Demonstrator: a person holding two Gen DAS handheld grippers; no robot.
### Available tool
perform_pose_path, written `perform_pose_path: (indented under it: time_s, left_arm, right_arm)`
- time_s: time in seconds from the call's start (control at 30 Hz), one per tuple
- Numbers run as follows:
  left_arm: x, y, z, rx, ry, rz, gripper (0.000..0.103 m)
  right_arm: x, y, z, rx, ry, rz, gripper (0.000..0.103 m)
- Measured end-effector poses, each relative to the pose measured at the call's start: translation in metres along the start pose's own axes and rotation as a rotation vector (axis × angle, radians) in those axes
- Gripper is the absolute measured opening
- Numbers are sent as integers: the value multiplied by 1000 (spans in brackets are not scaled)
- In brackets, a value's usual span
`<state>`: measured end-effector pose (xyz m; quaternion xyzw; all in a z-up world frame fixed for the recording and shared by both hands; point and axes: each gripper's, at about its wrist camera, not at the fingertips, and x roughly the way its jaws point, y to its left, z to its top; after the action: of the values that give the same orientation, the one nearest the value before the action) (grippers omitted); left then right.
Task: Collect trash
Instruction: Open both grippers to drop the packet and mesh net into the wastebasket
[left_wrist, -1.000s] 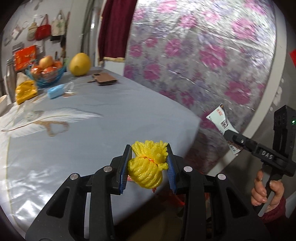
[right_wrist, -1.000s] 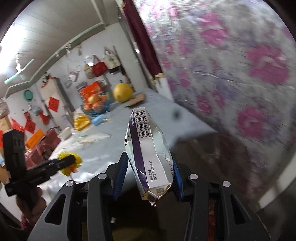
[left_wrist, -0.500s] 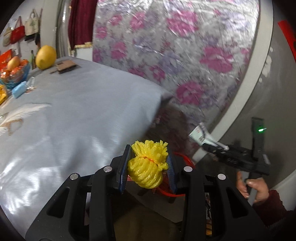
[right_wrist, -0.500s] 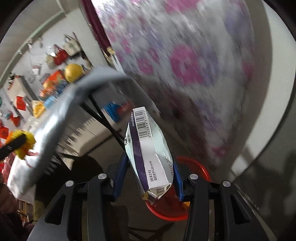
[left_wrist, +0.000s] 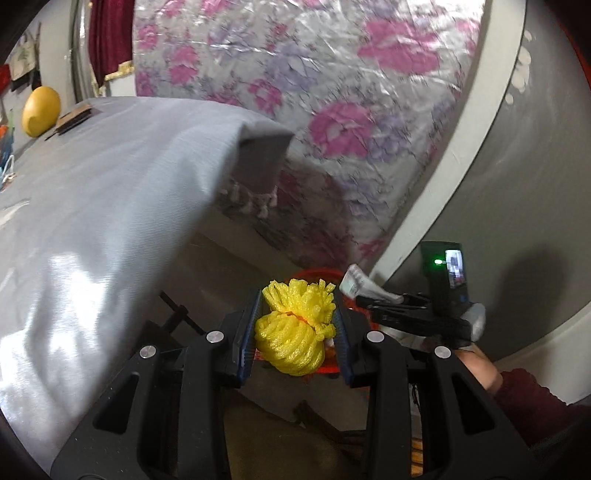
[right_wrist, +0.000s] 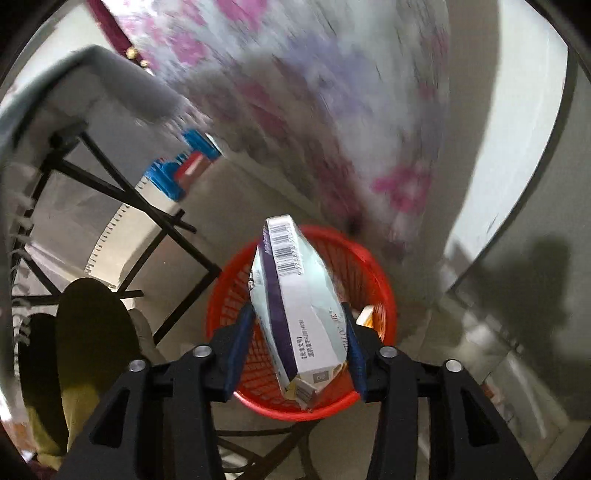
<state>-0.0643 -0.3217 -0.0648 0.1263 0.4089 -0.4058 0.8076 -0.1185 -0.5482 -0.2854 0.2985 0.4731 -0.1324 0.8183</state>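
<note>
Counting one carton (right_wrist: 295, 306), one foam net (left_wrist: 291, 332), one red basket (right_wrist: 373, 266).

Red basket (left_wrist: 317, 275): in the left wrist view mostly hidden behind the yellow foam net (left_wrist: 293, 332) and gripper fingers; contents unreadable in either view. Floral wall covering (right_wrist: 332, 110): motion-blurred in the right wrist view. Yellow fruit (left_wrist: 40, 110) and items beside it: near the frame edge, too small to identify
</note>
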Motion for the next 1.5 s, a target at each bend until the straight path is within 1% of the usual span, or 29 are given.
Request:
perform_pose_path:
  time_s: [0.07, 0.1, 0.2, 0.37, 0.47, 0.57, 0.7, 0.8, 0.9, 0.93, 1.0, 1.03, 1.07, 1.1, 1.17, 1.23, 1.33, 1.43, 1.5]
  left_arm:
    - [6, -3, 0, 12, 6, -3, 36]
    - [9, -5, 0, 15, 12, -7, 36]
    - [23, -10, 0, 24, 33, -28, 36]
    - [60, -27, -2, 73, 87, -57, 36]
    - [89, -35, -3, 90, 127, -73, 36]
    - [130, -41, -6, 98, 184, -75, 36]
    - [178, -45, -14, 107, 260, -55, 36]
    - [211, -48, -26, 127, 327, -39, 37]
    - [240, -50, -40, 137, 398, -35, 40]
    - [248, -49, -45, 142, 417, -28, 43]
    - [260, -46, -56, 154, 447, 3, 52]
    - [263, -44, -59, 154, 456, 12, 60]
    - [264, -39, -62, 144, 466, 14, 64]
    - [263, -36, -62, 133, 469, 10, 65]
    - [261, -31, -61, 110, 466, 1, 73]
    - [256, -27, -61, 113, 452, 2, 78]
    - [253, -29, -63, 141, 454, 16, 78]
    - [252, -34, -66, 180, 448, 66, 79]
    - [251, -36, -68, 201, 443, 84, 79]
  right_arm:
    - [1, -9, -1, 43, 1, 37, 62]
    - [-1, -11, 0, 46, -3, 39, 62]
    - [-18, -19, 8, 54, -58, 23, 62]
    - [-32, -36, 18, 110, -104, 45, 63]
    - [-35, -39, 18, 119, -115, 49, 63]
    - [-36, -42, 18, 125, -117, 52, 63]
    - [-37, -46, 20, 141, -118, 62, 63]
    - [-36, -52, 20, 162, -121, 70, 63]
    - [-37, -56, 19, 176, -123, 79, 63]
    - [-37, -57, 19, 182, -123, 84, 63]
    - [-37, -59, 19, 188, -123, 91, 63]
    - [-36, -59, 19, 190, -122, 96, 63]
    - [-36, -59, 19, 190, -123, 100, 63]
    - [-36, -59, 19, 189, -123, 102, 63]
    - [-37, -57, 19, 185, -125, 107, 63]
    - [-39, -56, 20, 179, -130, 110, 63]
    - [-42, -54, 21, 172, -139, 109, 63]
    - [-44, -51, 21, 169, -140, 114, 63]
    - [-43, -50, 21, 167, -137, 117, 66]
